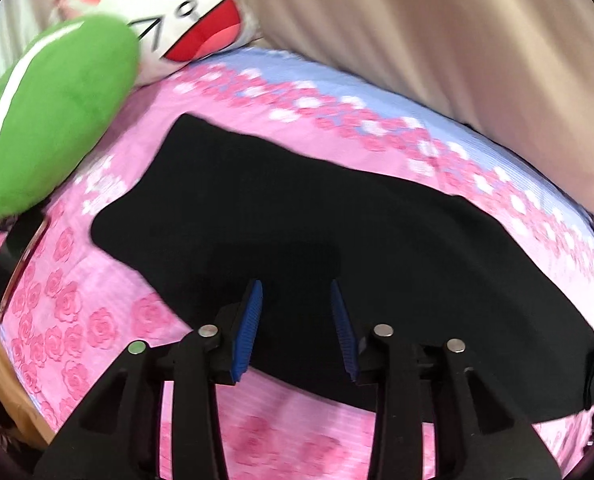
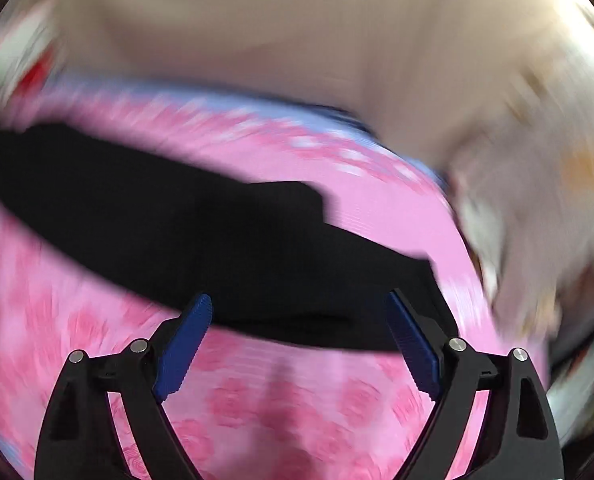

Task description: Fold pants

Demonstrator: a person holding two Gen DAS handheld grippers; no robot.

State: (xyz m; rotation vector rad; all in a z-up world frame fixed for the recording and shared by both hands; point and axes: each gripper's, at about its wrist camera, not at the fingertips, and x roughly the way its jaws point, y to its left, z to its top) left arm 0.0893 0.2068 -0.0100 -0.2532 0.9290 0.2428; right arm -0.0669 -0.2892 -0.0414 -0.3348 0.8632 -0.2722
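on the pink rose bedsheet, black pants lie flat with both grippers held above them.

we find the right wrist view badly blurred, and the pants' right end cut off in the left view. their long axis runs left to right across the bed. we see plain black cloth, no detail legible. left gripper spread, nothing between its pads; right gripper spread wider, also holding nothing. green cushion and white plush sit at the far left.
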